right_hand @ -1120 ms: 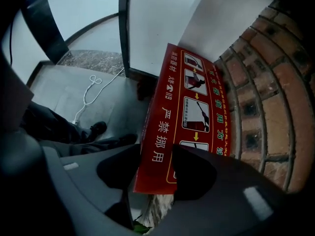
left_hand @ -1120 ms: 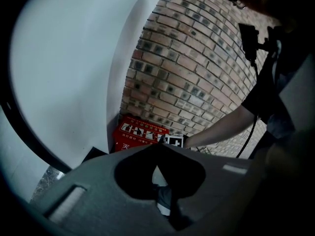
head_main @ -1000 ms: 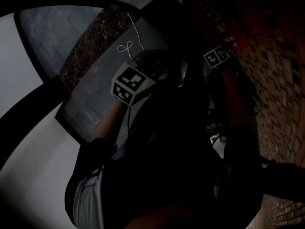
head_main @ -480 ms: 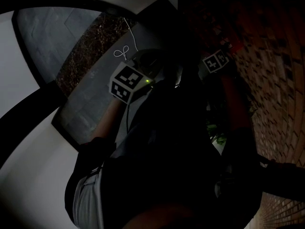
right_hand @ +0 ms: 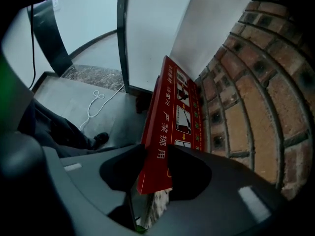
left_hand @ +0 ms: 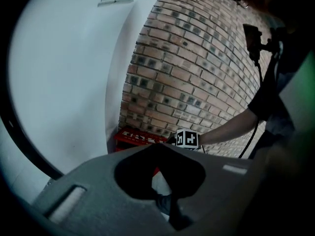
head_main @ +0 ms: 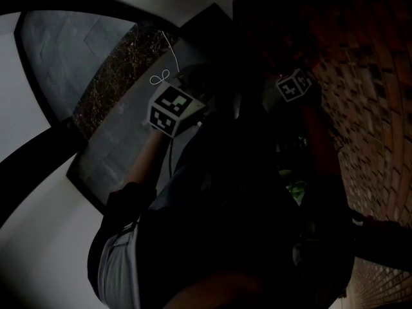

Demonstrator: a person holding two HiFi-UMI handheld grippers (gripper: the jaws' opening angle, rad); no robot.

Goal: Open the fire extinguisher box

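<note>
The red fire extinguisher box (left_hand: 134, 136) stands on the floor against the brick wall (left_hand: 197, 58). Its red lid (right_hand: 173, 113), printed with white pictures and characters, is tilted up off the box. My right gripper (right_hand: 156, 154) points steeply down and its jaws have just been closing: they are shut on the lid's near edge. Its marker cube (left_hand: 187, 138) shows over the box. My left gripper (left_hand: 158, 151) hangs back from the box, shut with nothing in it. In the dark head view only the two cubes show, left cube (head_main: 170, 110) and right cube (head_main: 293, 85).
A white wall corner (right_hand: 152, 33) with a dark frame rises behind the box. A white cord (right_hand: 97, 101) lies looped on the grey stone floor (right_hand: 74, 97). The person's shoe (right_hand: 101, 139) and dark trouser leg are near the right gripper. Bricks (right_hand: 256, 82) close the right side.
In the head view the red box at the upper right has dropped out of sight in the dark. The right cube has turned a little. The left cube has hardly shifted.
</note>
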